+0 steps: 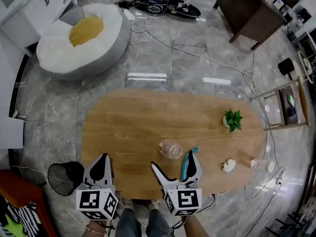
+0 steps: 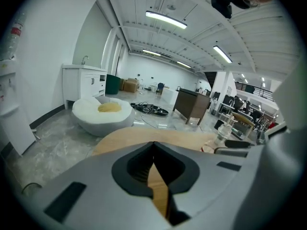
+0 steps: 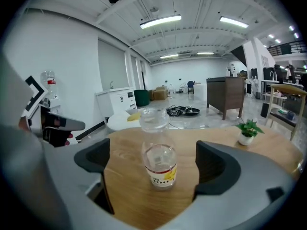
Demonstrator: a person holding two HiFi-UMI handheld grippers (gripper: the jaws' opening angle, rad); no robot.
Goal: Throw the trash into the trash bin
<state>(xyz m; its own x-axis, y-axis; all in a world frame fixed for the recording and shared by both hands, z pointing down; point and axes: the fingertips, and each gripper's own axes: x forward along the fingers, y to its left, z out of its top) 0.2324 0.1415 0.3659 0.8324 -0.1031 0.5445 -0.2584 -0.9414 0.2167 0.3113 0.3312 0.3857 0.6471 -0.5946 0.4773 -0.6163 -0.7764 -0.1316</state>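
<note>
bottle (image 1: 171, 149) on table (image 1: 128, 122), bin (image 1: 64, 177) on floor

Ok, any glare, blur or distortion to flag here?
Head view: fisheye curves the oval wooden table; light strips glare on the grey marble floor. Left gripper view: left gripper looms soft, jaws shut. Right gripper view: clear plastic bottle sharp, corners vignetted.

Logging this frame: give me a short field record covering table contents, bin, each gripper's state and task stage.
surface: oval wooden table
trash on table: clear bottle, upright; crumpled paper
also on table: potted plant
bin: black mesh trash bin, on the floor by the table's near left end
left gripper: jaws shut, empty
right gripper: jaws apart, bottle lined up just ahead between them, not gripped
stage: nothing picked up yet
</note>
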